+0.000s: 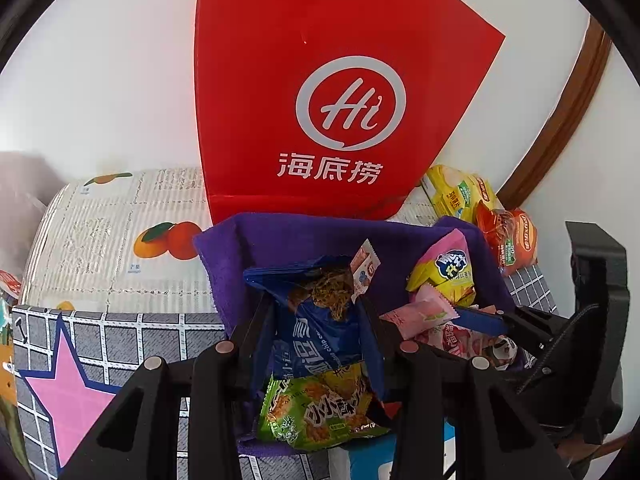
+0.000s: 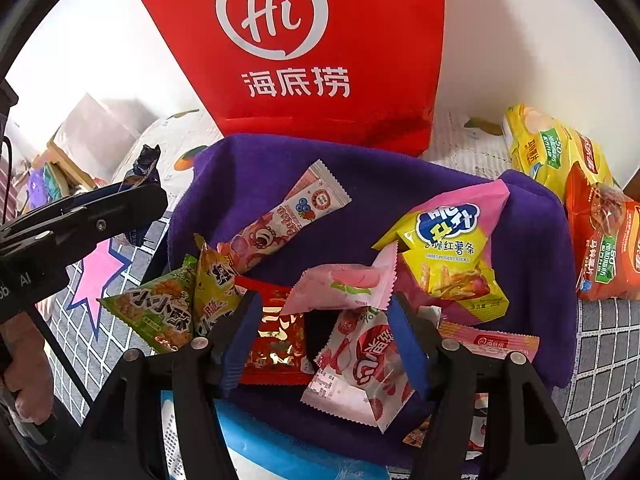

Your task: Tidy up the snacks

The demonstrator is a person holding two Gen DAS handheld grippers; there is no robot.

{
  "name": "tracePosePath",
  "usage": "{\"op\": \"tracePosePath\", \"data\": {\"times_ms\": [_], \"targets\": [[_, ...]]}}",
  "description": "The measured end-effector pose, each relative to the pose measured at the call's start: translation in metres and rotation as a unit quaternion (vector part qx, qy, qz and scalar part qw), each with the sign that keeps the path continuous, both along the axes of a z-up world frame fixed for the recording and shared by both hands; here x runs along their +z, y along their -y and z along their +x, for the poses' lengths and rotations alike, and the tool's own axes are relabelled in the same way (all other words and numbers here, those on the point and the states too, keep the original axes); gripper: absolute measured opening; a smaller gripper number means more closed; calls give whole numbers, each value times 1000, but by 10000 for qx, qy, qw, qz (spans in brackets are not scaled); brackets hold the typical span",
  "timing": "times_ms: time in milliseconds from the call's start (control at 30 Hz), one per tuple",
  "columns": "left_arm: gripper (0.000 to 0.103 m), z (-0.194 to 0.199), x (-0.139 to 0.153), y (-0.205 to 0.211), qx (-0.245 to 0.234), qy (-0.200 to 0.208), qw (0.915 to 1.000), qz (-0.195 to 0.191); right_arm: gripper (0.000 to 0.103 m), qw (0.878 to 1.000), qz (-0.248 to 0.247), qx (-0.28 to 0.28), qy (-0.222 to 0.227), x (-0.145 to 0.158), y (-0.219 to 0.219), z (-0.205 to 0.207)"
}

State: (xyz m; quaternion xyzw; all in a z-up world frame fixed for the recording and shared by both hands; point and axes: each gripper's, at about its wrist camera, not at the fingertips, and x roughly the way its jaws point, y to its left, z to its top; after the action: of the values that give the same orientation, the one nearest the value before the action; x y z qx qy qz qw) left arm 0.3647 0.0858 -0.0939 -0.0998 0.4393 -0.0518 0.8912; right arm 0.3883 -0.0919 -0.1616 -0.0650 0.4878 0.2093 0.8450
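Black plastic gripper [image 2: 320, 336] frames, blue finger pads [image 2: 404, 344], silver screws.

- The fabric bin [image 2: 256, 184] sits on the table [image 2: 600, 340], just in front of the paper bag [image 2: 320, 40], which stands against the wall.
- Inside the bin, the long stick packet [image 2: 288, 216] lies toward the back, the sweet potato sticks packet [image 2: 452, 252] at the right, the triangular noodle-snack packets [image 2: 160, 312] at the left.
- Two chip bags [image 2: 560, 160] lie on the table right of the bin.
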Motion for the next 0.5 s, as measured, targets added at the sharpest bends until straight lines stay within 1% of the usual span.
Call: {"op": "tracePosePath", "data": {"times_ms": [200, 333, 500], "targets": [[38, 1, -1, 1, -13, -16, 10000, -2, 64, 9997, 142, -68, 204, 19, 9, -6], [38, 0, 0, 4, -78, 1, 10000, 11, 67, 9984, 260, -234, 436, 35, 19, -8], [38, 0, -1, 5, -68, -18, 10000, 15, 67, 9974, 334, -346, 539, 44, 28, -9]]}}
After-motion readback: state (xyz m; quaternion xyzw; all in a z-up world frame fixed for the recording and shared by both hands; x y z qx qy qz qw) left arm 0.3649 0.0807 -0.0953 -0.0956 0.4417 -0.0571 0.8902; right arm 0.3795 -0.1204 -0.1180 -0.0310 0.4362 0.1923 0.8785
